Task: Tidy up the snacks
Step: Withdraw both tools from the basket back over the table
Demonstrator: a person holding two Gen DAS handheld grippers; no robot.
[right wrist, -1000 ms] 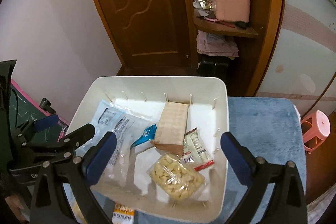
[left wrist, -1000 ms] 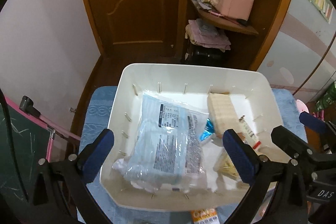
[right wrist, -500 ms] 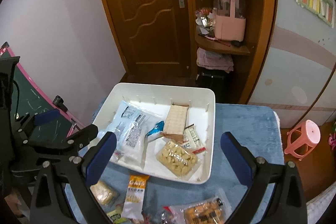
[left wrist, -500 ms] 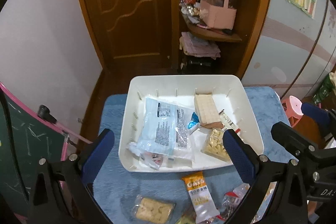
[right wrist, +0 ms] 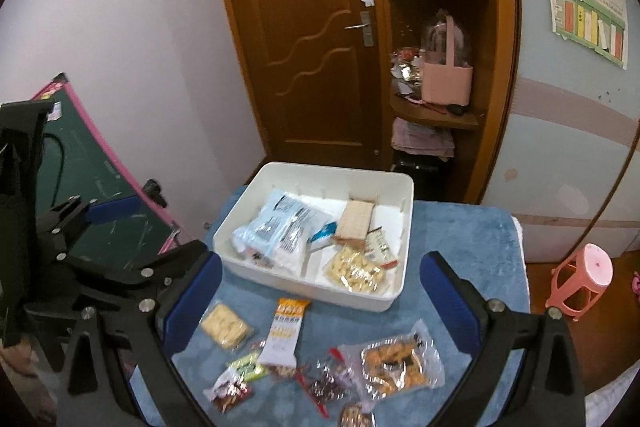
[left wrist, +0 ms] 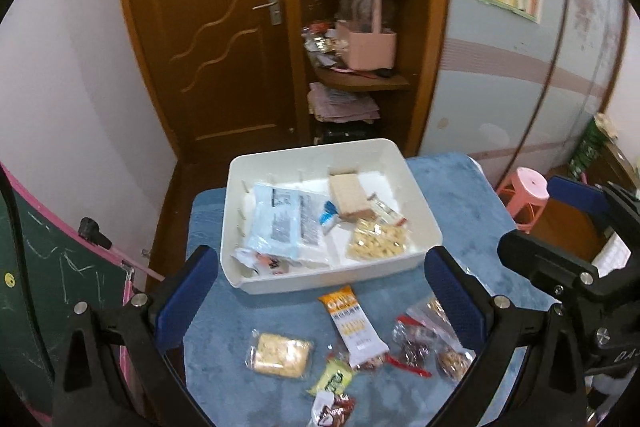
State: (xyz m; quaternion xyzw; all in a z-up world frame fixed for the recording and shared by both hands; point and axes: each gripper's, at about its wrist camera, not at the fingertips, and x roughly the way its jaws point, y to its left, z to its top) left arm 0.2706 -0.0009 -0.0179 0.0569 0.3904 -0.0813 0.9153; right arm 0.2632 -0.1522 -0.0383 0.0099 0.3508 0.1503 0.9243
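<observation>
A white bin (left wrist: 420,211) (right wrist: 396,203) on the blue cloth holds a pale blue packet (left wrist: 280,223) (right wrist: 280,227), a wafer pack (left wrist: 348,191) (right wrist: 356,221), a bag of yellow puffs (left wrist: 378,241) (right wrist: 356,273) and small sachets. In front of it lie loose snacks: an orange oat bar (left wrist: 348,323) (right wrist: 286,331), a cracker pack (left wrist: 280,353) (right wrist: 224,327), a clear bag of orange biscuits (right wrist: 400,363) and small wrapped sweets (left wrist: 412,351) (right wrist: 324,383). My left gripper (left wrist: 320,299) and right gripper (right wrist: 320,307) hover open above the loose snacks, holding nothing.
The blue cloth (left wrist: 460,195) (right wrist: 460,235) covers a small table. A green chalkboard (right wrist: 100,179) leans at the left. A pink stool (right wrist: 584,279) stands at the right. Behind are a wooden door (left wrist: 216,39) and shelves with a pink basket (left wrist: 370,45).
Both grippers have pulled back and up from the bin, so the loose snacks in front of it have come into view. Both stay open.
</observation>
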